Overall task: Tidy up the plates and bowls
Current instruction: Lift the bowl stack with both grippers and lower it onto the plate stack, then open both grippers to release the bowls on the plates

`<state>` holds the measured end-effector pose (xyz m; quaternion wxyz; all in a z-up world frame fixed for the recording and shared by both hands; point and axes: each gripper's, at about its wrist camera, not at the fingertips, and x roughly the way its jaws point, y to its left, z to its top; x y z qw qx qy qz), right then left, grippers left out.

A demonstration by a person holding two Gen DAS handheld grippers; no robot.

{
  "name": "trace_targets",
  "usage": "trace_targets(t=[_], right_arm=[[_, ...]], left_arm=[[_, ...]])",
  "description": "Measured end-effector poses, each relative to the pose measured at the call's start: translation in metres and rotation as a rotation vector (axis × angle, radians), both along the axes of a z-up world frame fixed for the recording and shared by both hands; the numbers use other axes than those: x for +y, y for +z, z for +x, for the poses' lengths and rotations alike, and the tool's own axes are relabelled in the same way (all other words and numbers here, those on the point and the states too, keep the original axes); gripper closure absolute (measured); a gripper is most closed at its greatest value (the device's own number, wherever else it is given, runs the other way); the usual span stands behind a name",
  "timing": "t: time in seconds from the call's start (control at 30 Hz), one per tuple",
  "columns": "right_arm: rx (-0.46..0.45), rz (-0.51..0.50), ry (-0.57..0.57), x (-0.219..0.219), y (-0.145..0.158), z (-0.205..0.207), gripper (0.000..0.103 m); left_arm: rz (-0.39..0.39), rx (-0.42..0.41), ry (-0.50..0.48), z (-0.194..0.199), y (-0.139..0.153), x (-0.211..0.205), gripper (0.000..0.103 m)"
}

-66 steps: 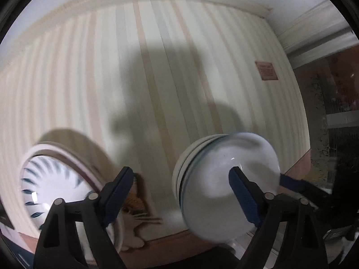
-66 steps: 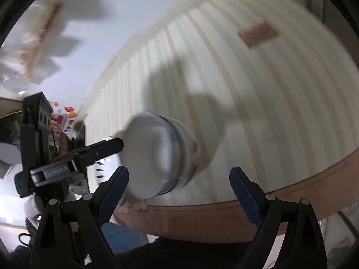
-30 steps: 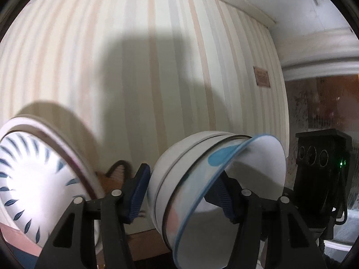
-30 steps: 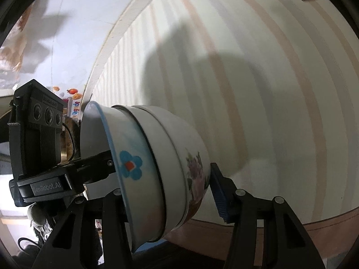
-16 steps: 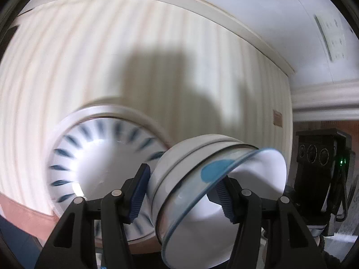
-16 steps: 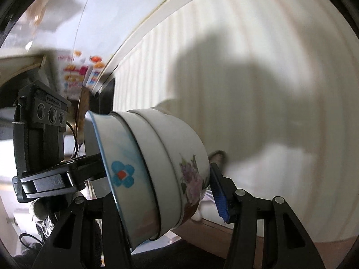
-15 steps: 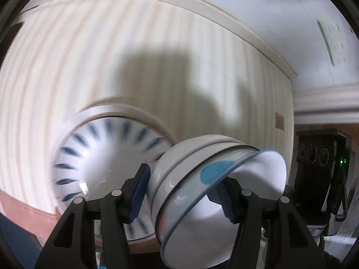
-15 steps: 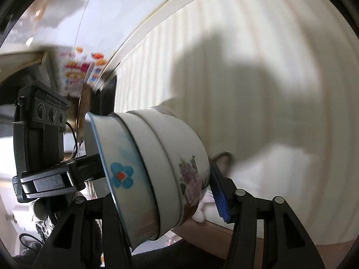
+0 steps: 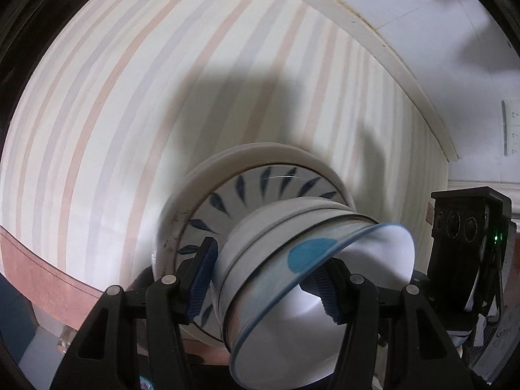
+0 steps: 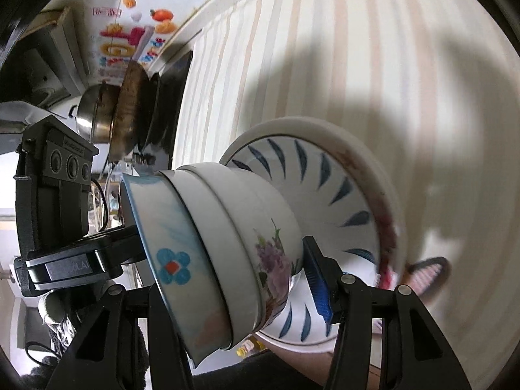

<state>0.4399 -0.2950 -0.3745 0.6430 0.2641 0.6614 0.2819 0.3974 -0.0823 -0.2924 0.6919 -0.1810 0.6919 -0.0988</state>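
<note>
Both grippers hold one stack of nested bowls. In the left wrist view my left gripper [image 9: 265,279] is shut on the bowl stack [image 9: 292,266], whose top bowl has a blue rim. In the right wrist view my right gripper [image 10: 227,289] is shut on the same bowl stack [image 10: 227,247], with a blue flower and purple blossoms on its sides. The stack hangs right over a stack of white plates [image 9: 253,188] with dark blue leaf marks, also in the right wrist view [image 10: 341,201]. Whether they touch is unclear.
The plates lie on a striped cream tablecloth [image 9: 130,97] with a brown edge [image 9: 42,279]. A slipper [image 10: 429,271] lies beyond the plates. Metal pots [image 10: 130,104] stand at the far end. The other gripper's body [image 9: 468,243] is close at the right.
Both grippers have carried the bowl stack over toward the plates. The plates now sit directly behind the bowls, nearer and more central in both views.
</note>
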Motion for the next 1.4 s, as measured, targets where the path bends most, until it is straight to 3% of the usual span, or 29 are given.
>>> trace_targets(t=[0.17, 0.53, 0.83, 0.97, 1.23, 1.27, 1.37, 1.4], right_arm=[[0.013, -0.013, 0.008, 0.016, -0.010, 0.006, 0.048], [0.027, -0.035, -0.008, 0.003, -0.013, 0.002, 0.048], [0.053, -0.054, -0.025, -0.004, -0.013, -0.002, 0.049], [0.012, -0.087, -0.032, -0.008, 0.002, -0.004, 0.048], [-0.185, -0.235, -0.050, -0.020, 0.080, -0.022, 0.048], [-0.201, -0.254, -0.056, -0.019, 0.089, -0.025, 0.045], [-0.266, -0.312, -0.079, -0.017, 0.116, -0.040, 0.017], [-0.284, -0.334, -0.093, -0.017, 0.124, -0.044, 0.014]], left_arm=[[-0.008, 0.012, 0.009, 0.003, -0.009, -0.001, 0.048], [-0.008, 0.013, -0.037, 0.006, -0.011, -0.007, 0.049], [0.075, -0.070, -0.082, 0.005, 0.008, -0.014, 0.049], [0.124, -0.141, -0.090, -0.001, 0.028, -0.011, 0.049], [0.243, -0.287, -0.117, -0.031, 0.076, -0.011, 0.048], [0.251, -0.298, -0.121, -0.034, 0.080, -0.010, 0.048], [0.277, -0.346, -0.114, -0.044, 0.092, -0.006, 0.042], [0.290, -0.370, -0.110, -0.048, 0.097, -0.003, 0.039]])
